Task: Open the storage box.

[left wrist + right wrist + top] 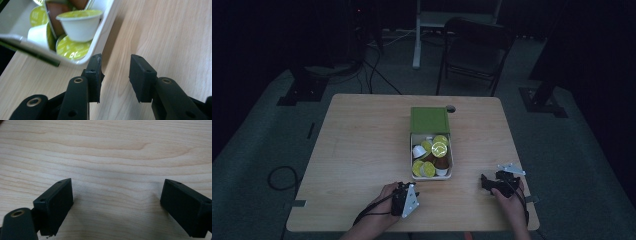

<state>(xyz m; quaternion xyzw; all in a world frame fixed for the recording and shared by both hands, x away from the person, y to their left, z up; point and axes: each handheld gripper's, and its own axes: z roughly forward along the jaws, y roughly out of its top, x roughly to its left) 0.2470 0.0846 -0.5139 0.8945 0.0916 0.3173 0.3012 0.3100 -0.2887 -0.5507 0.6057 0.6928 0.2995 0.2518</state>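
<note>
Coffee capsules (432,156) filled a white box (450,165) that sat just right of centre in the high view, on a pale wooden tabletop (362,150), with the box's green lid (429,120) lying flat behind it, toward the top of the frame. Most capsules showed yellow-green foil tops, a few were brown, and some lay tilted on their sides against one another. In the lower middle of that view the left tool (408,192) rested in a hand (384,200) near the front edge of the tabletop, just below and left of the box's near corner. Its own camera looked along the two black jaws, which stood a narrow gap apart with bare wood between them and nothing gripped; the near corner of the box (105,32) filled the upper left of that frame, just beyond the left jaw, and a white capsule with a green foil top (78,23) leaned against the box wall. The right tool (492,184) lay in the other hand (512,200) at the lower right of the high view, well apart from the box. Seen along its jaws, the right tool (116,205) was released, jaws spread wide over bare wood grain, holding nothing. A dark folding chair (474,50) stood beyond the far edge of the tabletop.
</note>
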